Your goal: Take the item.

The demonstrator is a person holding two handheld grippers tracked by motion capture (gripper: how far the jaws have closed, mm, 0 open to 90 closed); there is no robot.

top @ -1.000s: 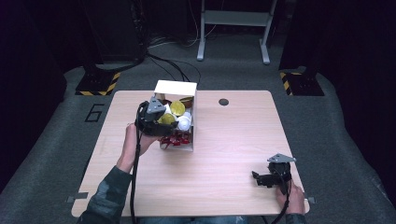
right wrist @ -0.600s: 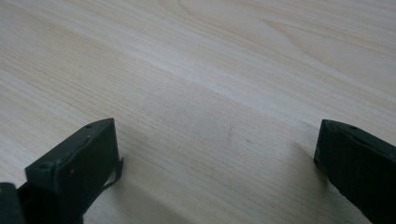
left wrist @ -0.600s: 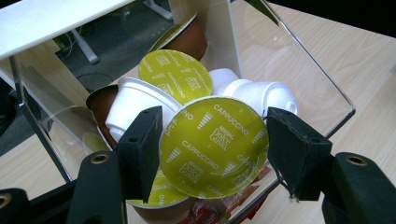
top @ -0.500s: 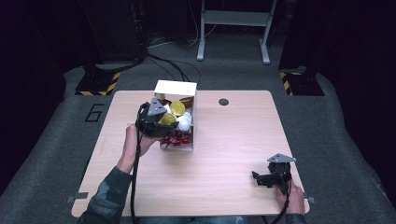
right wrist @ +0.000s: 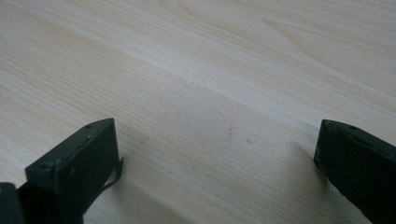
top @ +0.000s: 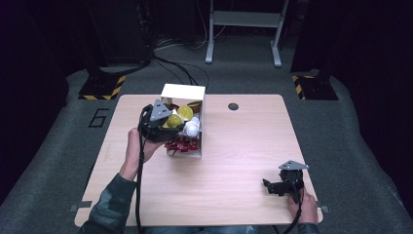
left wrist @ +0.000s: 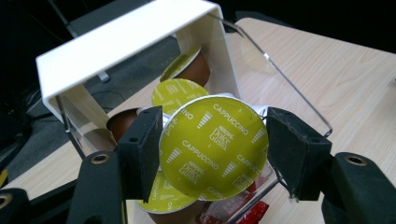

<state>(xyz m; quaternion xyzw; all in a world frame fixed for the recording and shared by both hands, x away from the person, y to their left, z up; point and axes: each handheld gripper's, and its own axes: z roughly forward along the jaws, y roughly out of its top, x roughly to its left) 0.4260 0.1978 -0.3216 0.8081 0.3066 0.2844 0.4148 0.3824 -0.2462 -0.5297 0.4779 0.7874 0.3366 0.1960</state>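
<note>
Pinching 1 yellow-lidded capsule (left wrist: 213,147), L gripper (left wrist: 210,149) at box (left wrist: 126,42); R gripper (right wrist: 217,168) spread wide.

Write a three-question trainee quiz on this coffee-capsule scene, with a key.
1. True or false: the left gripper is shut on the yellow-green capsule.
2. What word is printed on that capsule's lid?
3. The right gripper is: A) holding a capsule B) open over bare table C) inside the white box

Key: 1 true; 2 Cappuccino; 3 B
</note>
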